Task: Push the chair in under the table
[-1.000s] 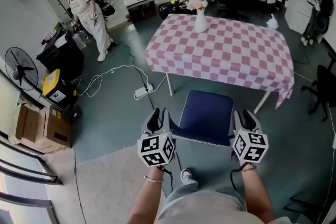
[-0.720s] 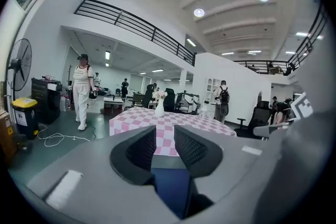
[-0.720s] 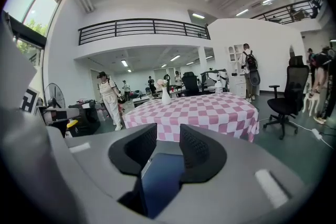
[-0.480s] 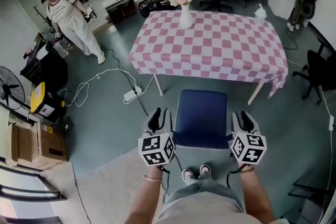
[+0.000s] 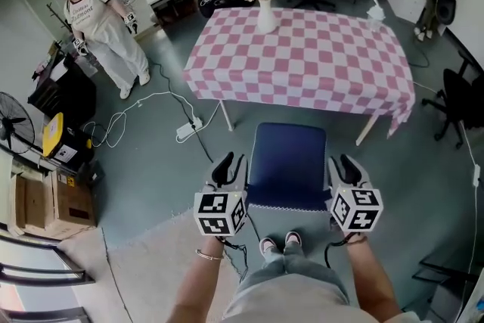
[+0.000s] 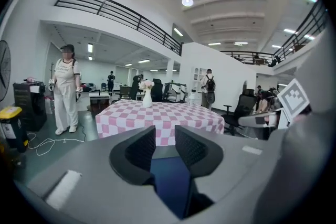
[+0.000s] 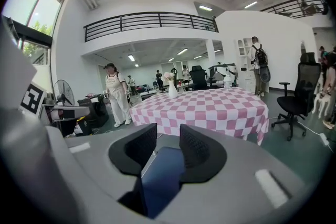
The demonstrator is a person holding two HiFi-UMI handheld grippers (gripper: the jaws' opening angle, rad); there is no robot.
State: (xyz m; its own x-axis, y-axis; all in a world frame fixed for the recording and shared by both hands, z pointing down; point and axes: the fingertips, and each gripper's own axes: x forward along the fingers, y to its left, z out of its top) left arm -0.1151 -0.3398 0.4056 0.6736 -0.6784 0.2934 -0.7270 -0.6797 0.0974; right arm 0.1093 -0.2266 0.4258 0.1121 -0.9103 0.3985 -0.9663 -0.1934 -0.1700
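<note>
A blue padded chair (image 5: pixel 287 163) stands on the floor just in front of the table with the pink-and-white checked cloth (image 5: pixel 302 49), its seat facing the table's near edge. My left gripper (image 5: pixel 228 165) is at the left edge of the chair's backrest and my right gripper (image 5: pixel 342 165) at the right edge. In the left gripper view the blue backrest (image 6: pixel 170 181) fills the gap of the left gripper (image 6: pixel 165 144). The right gripper (image 7: pixel 168 144) likewise closes on the blue backrest (image 7: pixel 163 176). The table (image 7: pixel 210 107) lies straight ahead of both.
A white vase of flowers (image 5: pixel 265 11) stands on the table's far side. A person (image 5: pixel 98 26) stands at the far left. A white cable and power strip (image 5: pixel 187 131) lie left of the table. A fan (image 5: pixel 19 113), cardboard boxes (image 5: pixel 53 200) and a black office chair (image 5: pixel 461 106) line the sides.
The chair has straightened to face the table squarely. My second foot has come up beside the first behind the chair. Both grippers stay on the backrest's edges.
</note>
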